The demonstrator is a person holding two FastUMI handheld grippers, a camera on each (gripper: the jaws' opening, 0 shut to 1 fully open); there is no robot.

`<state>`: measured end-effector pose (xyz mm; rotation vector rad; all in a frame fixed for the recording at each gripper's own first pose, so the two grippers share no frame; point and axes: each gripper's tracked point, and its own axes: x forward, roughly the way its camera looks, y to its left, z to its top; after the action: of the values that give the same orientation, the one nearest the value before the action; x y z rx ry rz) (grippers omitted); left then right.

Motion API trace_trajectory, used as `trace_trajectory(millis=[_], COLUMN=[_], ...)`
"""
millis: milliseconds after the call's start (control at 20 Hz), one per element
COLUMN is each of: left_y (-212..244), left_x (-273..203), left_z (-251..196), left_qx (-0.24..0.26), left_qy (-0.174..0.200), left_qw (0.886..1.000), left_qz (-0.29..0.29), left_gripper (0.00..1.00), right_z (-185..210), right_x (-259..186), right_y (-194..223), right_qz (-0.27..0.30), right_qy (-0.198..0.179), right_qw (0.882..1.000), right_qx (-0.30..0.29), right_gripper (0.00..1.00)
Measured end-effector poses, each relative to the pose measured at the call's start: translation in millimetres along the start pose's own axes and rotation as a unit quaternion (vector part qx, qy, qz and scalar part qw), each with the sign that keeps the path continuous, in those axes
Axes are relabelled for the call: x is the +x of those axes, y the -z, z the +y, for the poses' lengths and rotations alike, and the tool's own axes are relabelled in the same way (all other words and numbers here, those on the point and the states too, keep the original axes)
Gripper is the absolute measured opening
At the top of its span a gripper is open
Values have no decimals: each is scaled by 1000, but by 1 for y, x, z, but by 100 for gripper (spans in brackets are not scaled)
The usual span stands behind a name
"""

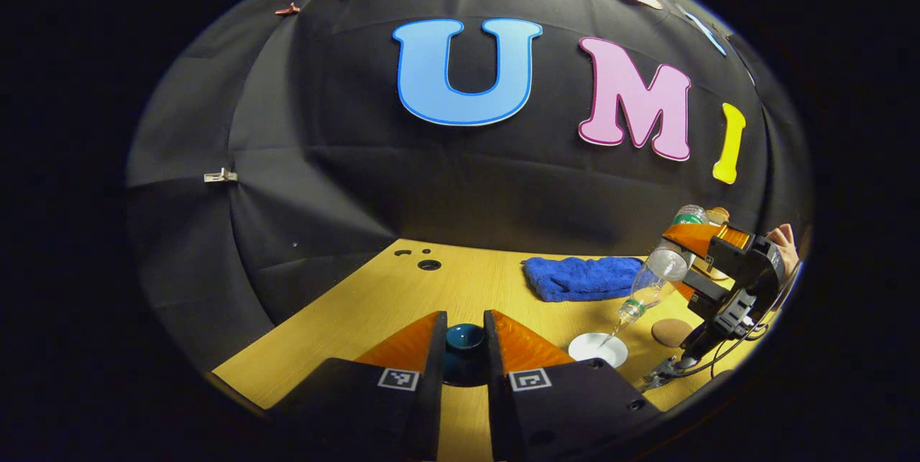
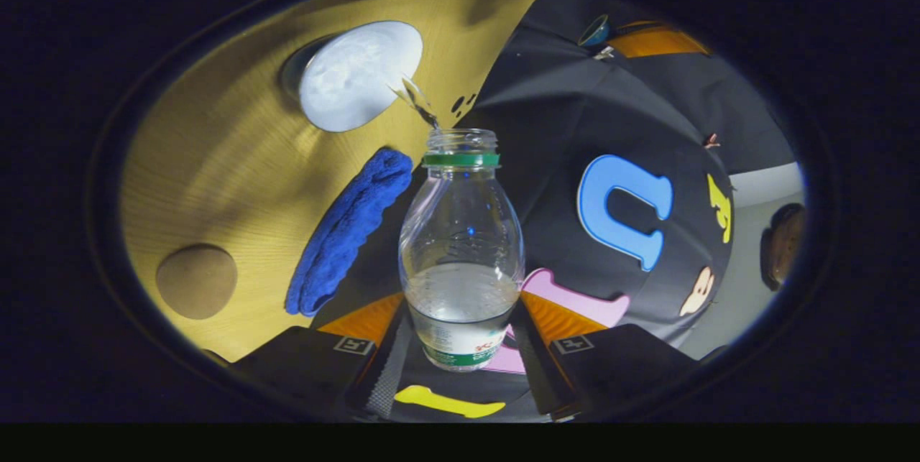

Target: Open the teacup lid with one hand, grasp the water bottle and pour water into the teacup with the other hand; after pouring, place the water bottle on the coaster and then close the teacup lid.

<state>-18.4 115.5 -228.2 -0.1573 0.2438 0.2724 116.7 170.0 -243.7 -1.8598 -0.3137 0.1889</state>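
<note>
A: Entry, left gripper view. The left gripper (image 1: 464,347) sits low at the near edge of the wooden table (image 1: 359,318), its two fingers pinching the dark teal teacup lid (image 1: 464,342) between them; the lid is lifted clear of the cup.

B: And the cup?

A: The white teacup (image 1: 598,349) stands open on the table, right of the left gripper. Just beyond it to the right lies the round cork coaster (image 1: 671,332), bare. A folded blue cloth (image 1: 583,276) lies farther back, near the wall.

B: Bottle orientation?

A: The water bottle (image 1: 658,275) is held by the right gripper (image 1: 701,261) above and right of the teacup. Long axis slants steeply: mouth down and to the left, base up and to the right. A thin stream of water (image 1: 612,336) runs from the mouth into the cup. A hand (image 1: 783,241) shows behind that gripper.

B: Confirm from the right gripper view.

A: There the right gripper (image 2: 460,347) has both fingers pressed on the lower body of the water bottle (image 2: 461,253), one on each side. The bottle's axis runs straight away from the camera, open mouth with green neck ring at the far end, pointing toward the teacup (image 2: 359,74). Water pools at the base end, about a third of the body. The stream of water (image 2: 417,99) leaves the lip and reaches the cup's rim. The coaster (image 2: 196,280) and the blue cloth (image 2: 345,232) lie on the table (image 2: 230,160), apart from the cup. The teacup lid (image 2: 595,31) shows small in the far distance.
</note>
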Motion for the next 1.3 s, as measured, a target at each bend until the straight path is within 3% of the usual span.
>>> trace_trajectory(millis=[150, 250, 450, 500, 850, 1150, 1250, 1300], left_y=[0, 1, 0, 0, -1, 3, 4, 5], left_x=[-1, -1, -2, -3, -5, -10, -12, -12], left_z=[0, 0, 1, 1, 2, 0, -1, -1], left_qx=[-2, -1, -2, -3, -6, -4, -3, -3], left_qy=[3, 4, 5, 6, 5, 5, 6, 5], left_qw=[1000, 1000, 1000, 1000, 1000, 1000, 1000, 1000], left_qz=[1, 0, -2, -3, -6, -4, -4, -3], left_gripper=[31, 31, 27, 31, 28, 31, 35, 31], right_z=[-12, -22, -29, -32, -35, -36, -32, -30], right_x=[4, 9, 10, 11, 11, 15, 14, 14], right_y=[-16, -20, -12, -11, -5, -3, -2, -1], right_qz=[-31, -47, -47, -47, -50, -40, -35, -30], right_qy=[23, 42, 57, 59, 64, 57, 48, 39], right_qw=[999, 997, 996, 996, 996, 996, 998, 998], right_qx=[-22, -34, -40, -41, -48, -48, -37, -27], right_gripper=[71, 75, 75, 75, 74, 72, 75, 75])
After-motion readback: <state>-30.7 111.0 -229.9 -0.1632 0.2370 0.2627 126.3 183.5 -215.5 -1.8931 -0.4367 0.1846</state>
